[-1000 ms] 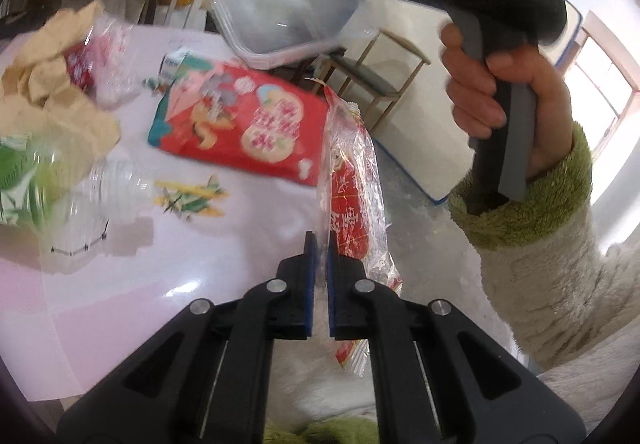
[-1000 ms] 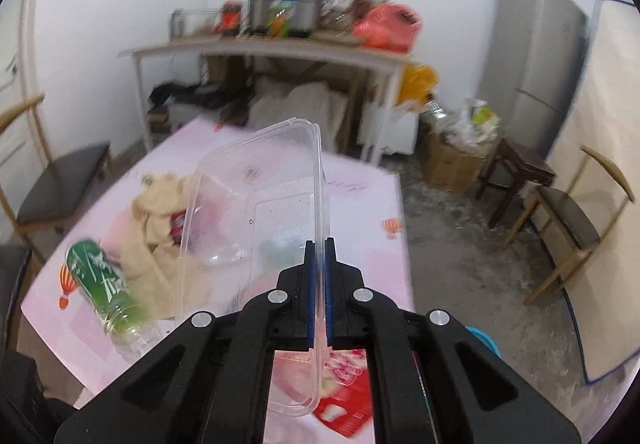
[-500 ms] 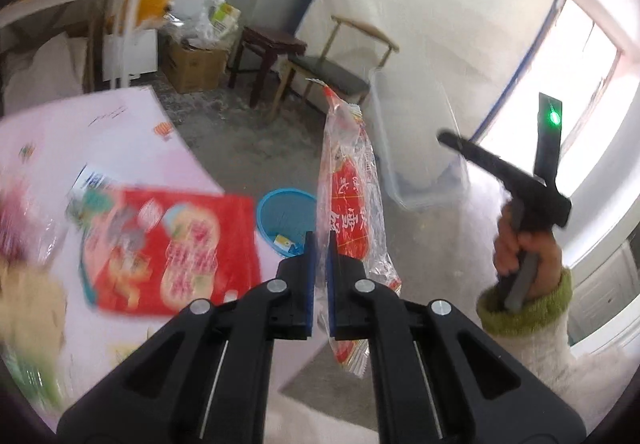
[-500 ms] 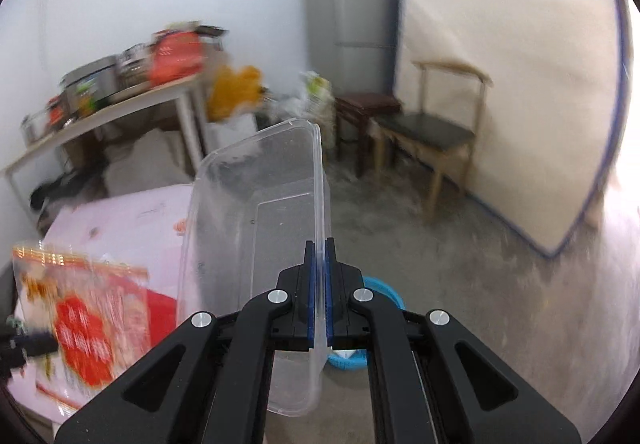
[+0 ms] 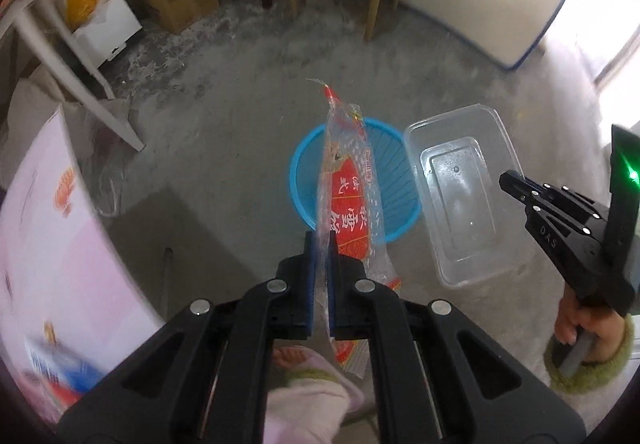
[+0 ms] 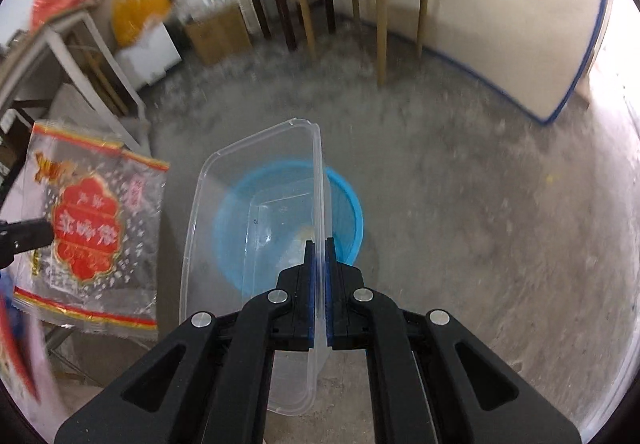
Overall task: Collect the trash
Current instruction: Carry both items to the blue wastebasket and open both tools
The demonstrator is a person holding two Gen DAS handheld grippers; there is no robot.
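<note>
Left wrist view: both hands have swung from the table to the floor. Left gripper point(image 5: 320, 244) pinches a wrapper point(image 5: 348, 204), right gripper point(image 6: 319, 250) a clear box point(image 6: 256, 244); blue bin point(image 5: 394, 164) beyond both jaws, ready for dropping.

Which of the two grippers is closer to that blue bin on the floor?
Hard to call; maybe left. The left gripper holds a wrapper directly above the bin. The right gripper holds a clear box over it in its own view, beside it in the left's.
</note>
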